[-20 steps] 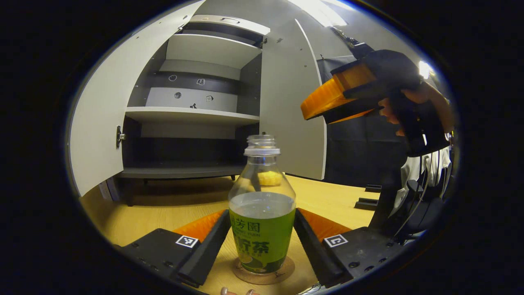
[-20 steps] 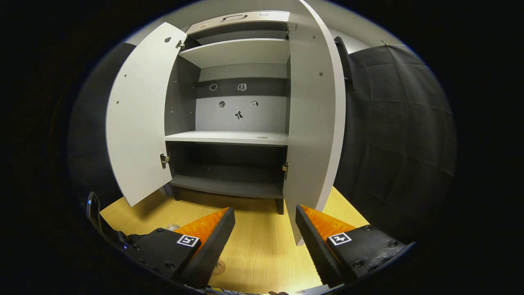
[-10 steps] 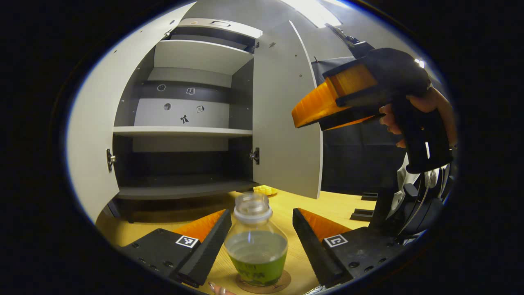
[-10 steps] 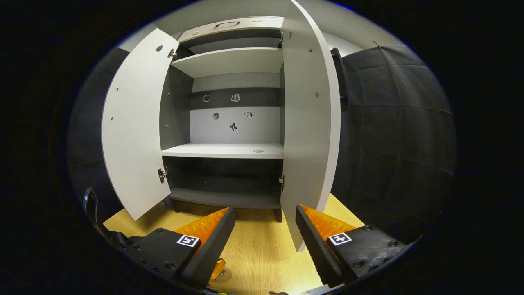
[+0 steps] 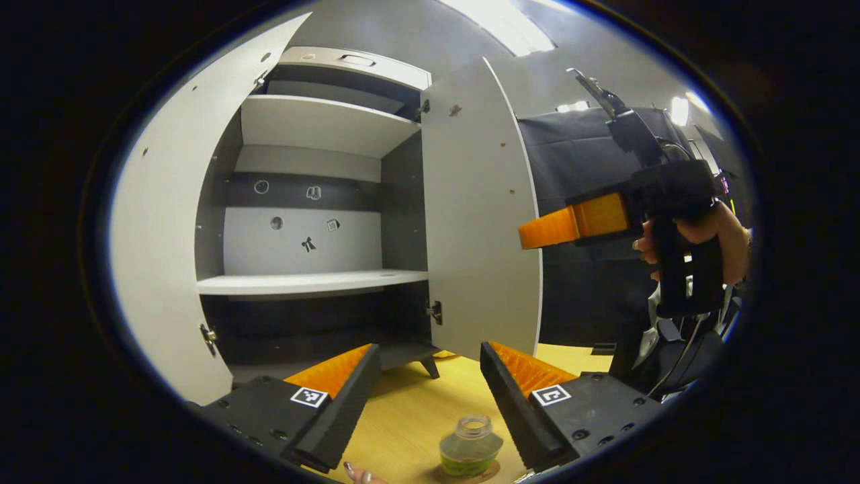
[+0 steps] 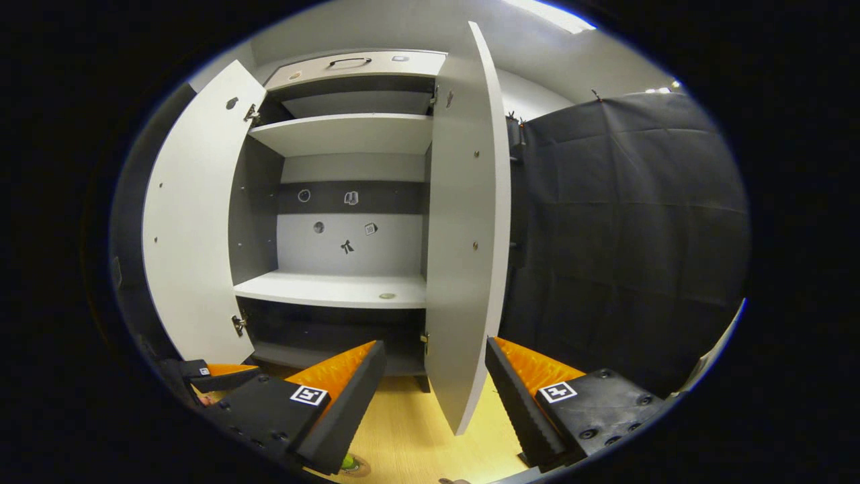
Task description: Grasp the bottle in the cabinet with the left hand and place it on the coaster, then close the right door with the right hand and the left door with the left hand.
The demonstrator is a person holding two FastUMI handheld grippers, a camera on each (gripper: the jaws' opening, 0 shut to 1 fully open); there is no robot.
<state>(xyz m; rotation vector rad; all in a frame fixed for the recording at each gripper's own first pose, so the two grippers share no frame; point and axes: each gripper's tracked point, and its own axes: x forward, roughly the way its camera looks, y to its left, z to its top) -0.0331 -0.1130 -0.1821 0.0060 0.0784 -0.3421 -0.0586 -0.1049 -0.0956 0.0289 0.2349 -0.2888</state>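
- On the wooden surface (image 5: 410,417), the green tea bottle (image 5: 470,454) stands below the left claw (image 5: 430,396), which is released and empty; placing step looks done.
- Coaster under the bottle is cut off at the view edge, hard to confirm.
- Right claw (image 6: 435,396) is spread, empty, just beside the right door (image 6: 463,255) edge.
- Next: push the right door shut, then the left door (image 6: 191,222).
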